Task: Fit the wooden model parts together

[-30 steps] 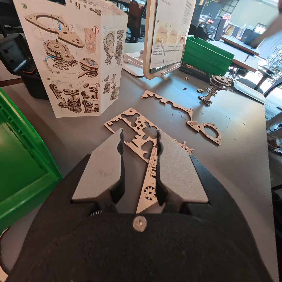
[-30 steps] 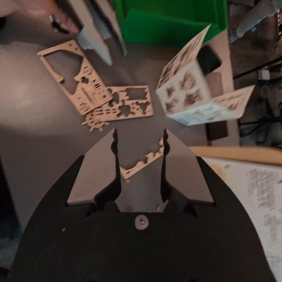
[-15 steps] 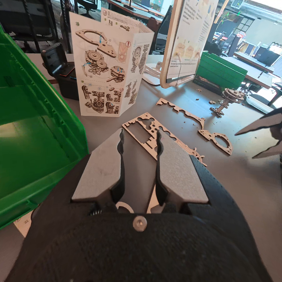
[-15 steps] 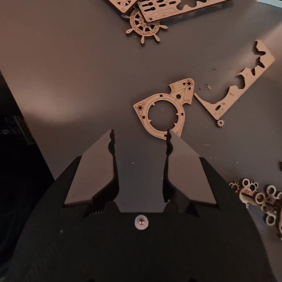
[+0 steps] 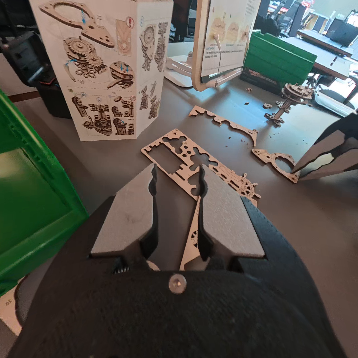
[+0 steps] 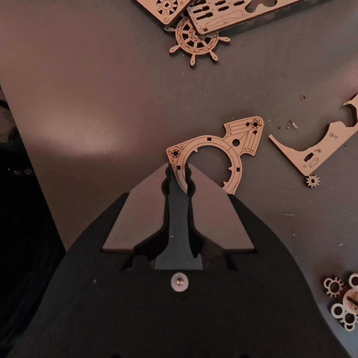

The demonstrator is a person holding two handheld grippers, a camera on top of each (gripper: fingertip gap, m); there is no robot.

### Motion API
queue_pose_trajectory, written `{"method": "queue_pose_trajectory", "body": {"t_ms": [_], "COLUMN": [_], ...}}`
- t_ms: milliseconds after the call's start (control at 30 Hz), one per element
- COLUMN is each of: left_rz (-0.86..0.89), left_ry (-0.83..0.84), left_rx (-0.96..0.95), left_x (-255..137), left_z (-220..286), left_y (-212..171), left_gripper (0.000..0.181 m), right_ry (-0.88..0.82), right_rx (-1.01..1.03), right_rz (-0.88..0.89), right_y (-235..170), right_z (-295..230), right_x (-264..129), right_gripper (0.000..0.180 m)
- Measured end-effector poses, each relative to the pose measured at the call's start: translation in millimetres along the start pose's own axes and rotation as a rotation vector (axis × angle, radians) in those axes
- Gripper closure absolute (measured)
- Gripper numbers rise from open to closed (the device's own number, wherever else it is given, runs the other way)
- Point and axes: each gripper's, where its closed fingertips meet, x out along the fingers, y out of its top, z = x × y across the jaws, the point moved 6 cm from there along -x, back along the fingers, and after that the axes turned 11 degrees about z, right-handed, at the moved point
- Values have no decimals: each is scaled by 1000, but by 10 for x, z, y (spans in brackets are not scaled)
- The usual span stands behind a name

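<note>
Here our right hand-held gripper (image 6: 177,166) hides part of the ring plate (image 6: 213,153) on the bench (image 6: 96,96) — fingers narrowed around its rim, whereas half a second ago they hovered spread short of it. The left hand-held gripper (image 5: 177,168) hangs parted, empty, covering much of a cut sheet (image 5: 180,155). The booklet (image 5: 108,67) bears printing — blurred.

We cannot quote the writing, only place it. Far left, a folded white paper instruction sheet (image 5: 108,67) carries printed step numbers and circled letters. Right of it, an upright white-framed board (image 5: 222,44) shows lines of text. Pale punched-out wooden sheets (image 6: 242,13) and a curved wooden offcut strip (image 6: 317,147) bear small engraved numbers.
</note>
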Motion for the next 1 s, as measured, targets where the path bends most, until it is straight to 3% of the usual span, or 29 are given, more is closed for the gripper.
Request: {"method": "queue_pose_trajectory", "body": {"t_ms": [100, 267, 567, 733, 1000], "left_rz": [-28, -12, -136, -177, -105], "left_ry": [-13, -74, -422, -570, -743], "left_rx": [4, -2, -72, -122, -286], "left_x": [29, 13, 163, 229, 231], "left_z": [27, 126, 633, 890, 1128], "left_y": [-35, 15, -175, -259, -156], "left_gripper": [140, 142, 139, 129, 117], "right_ry": [-22, 70, 131, 65, -95], "right_rx": [-27, -2, -116, -246, -503], "right_rz": [0, 157, 389, 382, 310], "right_y": [24, 281, 724, 786, 814], "right_z": [37, -34, -195, -277, -527], "right_x": [-50, -229, -379, -274, 17], "right_gripper": [170, 170, 170, 170, 171]}}
